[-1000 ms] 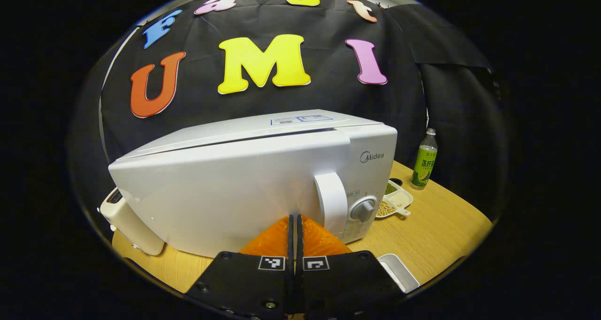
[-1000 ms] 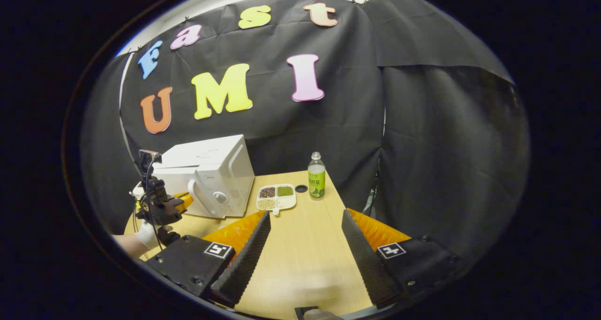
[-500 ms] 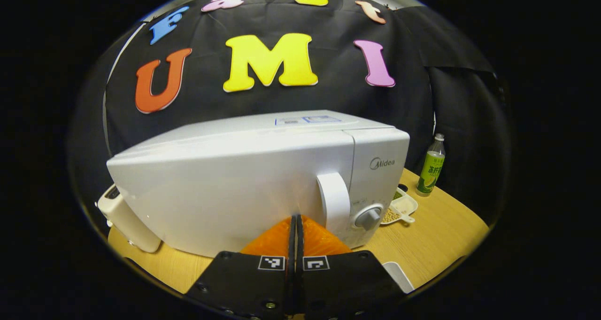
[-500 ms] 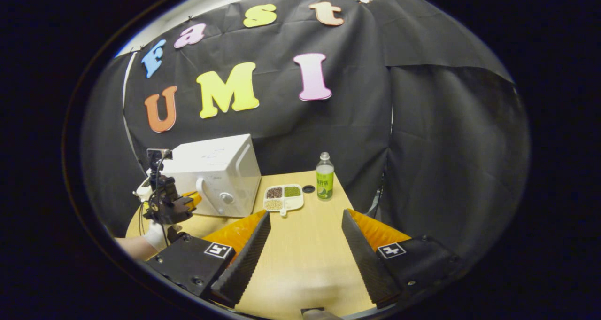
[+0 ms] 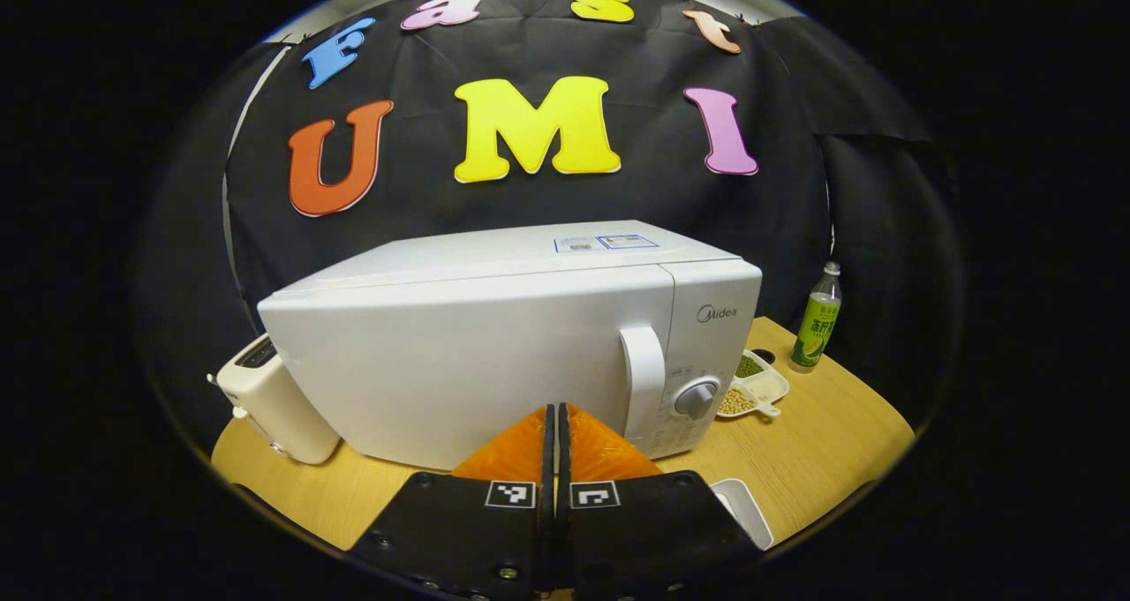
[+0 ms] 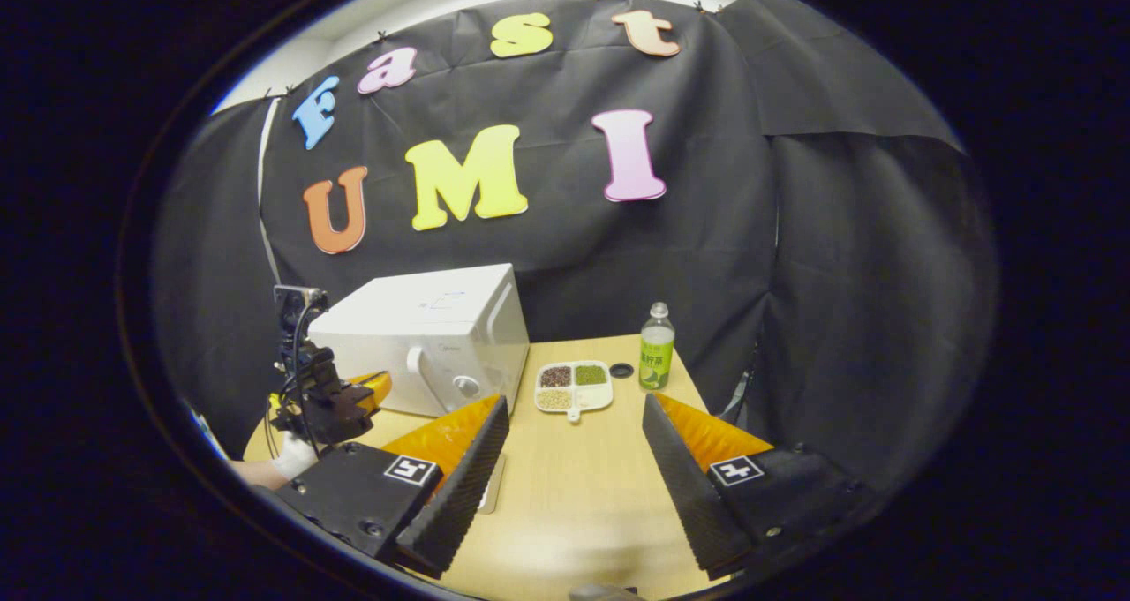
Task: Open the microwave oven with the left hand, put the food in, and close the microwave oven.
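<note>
**Microwave shut on the desk, both tongs apart from it**

A white microwave point(image 5: 494, 345) is seen standing on the wooden desk point(image 5: 821, 433), its door closed flush with the body. A curved white handle point(image 5: 646, 380) is fixed at the door's right edge, and a grey dial point(image 5: 697, 398) is set just beside it on the control panel. What is inside cannot be told.

The left tongs point(image 5: 553, 424) are pressed together with nothing between them, pointed at the door just short of it. The right tongs point(image 6: 574, 442) are spread wide over bare desk, well apart from the microwave.

A white divided dish point(image 6: 574, 386) is placed to the right of the microwave; dark, green and pale beans are held in separate compartments. A green-labelled bottle point(image 6: 656, 347) stands near it. A cream toaster point(image 5: 278, 407) is seen left of the microwave.
</note>
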### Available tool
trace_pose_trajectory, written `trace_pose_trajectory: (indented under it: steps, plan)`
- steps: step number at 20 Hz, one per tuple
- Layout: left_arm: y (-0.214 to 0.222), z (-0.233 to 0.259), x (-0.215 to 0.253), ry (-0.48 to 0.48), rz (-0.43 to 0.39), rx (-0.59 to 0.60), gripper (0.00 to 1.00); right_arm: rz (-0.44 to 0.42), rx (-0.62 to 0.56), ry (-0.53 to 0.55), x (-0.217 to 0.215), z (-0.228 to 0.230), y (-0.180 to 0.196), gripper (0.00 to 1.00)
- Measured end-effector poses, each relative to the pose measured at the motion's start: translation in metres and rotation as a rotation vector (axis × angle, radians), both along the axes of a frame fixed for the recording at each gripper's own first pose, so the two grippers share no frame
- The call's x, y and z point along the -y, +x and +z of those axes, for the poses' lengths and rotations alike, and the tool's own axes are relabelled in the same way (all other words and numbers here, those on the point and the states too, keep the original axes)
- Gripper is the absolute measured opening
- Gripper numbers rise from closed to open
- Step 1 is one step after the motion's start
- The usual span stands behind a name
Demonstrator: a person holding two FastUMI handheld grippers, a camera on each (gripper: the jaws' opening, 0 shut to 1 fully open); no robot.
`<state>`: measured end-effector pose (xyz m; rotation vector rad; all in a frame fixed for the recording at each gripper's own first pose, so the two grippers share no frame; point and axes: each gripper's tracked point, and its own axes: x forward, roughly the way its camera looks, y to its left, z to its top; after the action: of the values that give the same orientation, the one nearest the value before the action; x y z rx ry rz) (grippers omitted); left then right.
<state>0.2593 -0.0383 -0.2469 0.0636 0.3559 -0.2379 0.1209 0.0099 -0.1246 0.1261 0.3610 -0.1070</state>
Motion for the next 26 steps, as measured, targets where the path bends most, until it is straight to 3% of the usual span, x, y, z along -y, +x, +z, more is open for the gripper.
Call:
trace_pose_trajectory:
  steps: [1,4,13,19,26]
  plan:
    - [-0.003,0.002,-0.001,0.002,-0.004,0.003,0.06,0.014,0.0,0.005,-0.003,0.002,0.005,0.98]
    - [-0.011,0.014,-0.002,0.01,-0.012,0.017,0.98,0.04,0.037,-0.025,-0.009,0.019,0.011,0.98]
    - [-0.057,0.071,-0.009,-0.035,-0.042,0.077,0.96,0.076,0.102,-0.07,-0.024,0.04,0.007,0.98]
    - [-0.102,0.132,-0.061,-0.054,0.008,0.153,0.96,0.07,0.15,-0.085,-0.03,0.053,0.0,0.98]
    - [-0.153,0.17,-0.123,-0.074,0.076,0.194,0.96,0.05,0.189,-0.092,-0.039,0.065,-0.012,0.98]
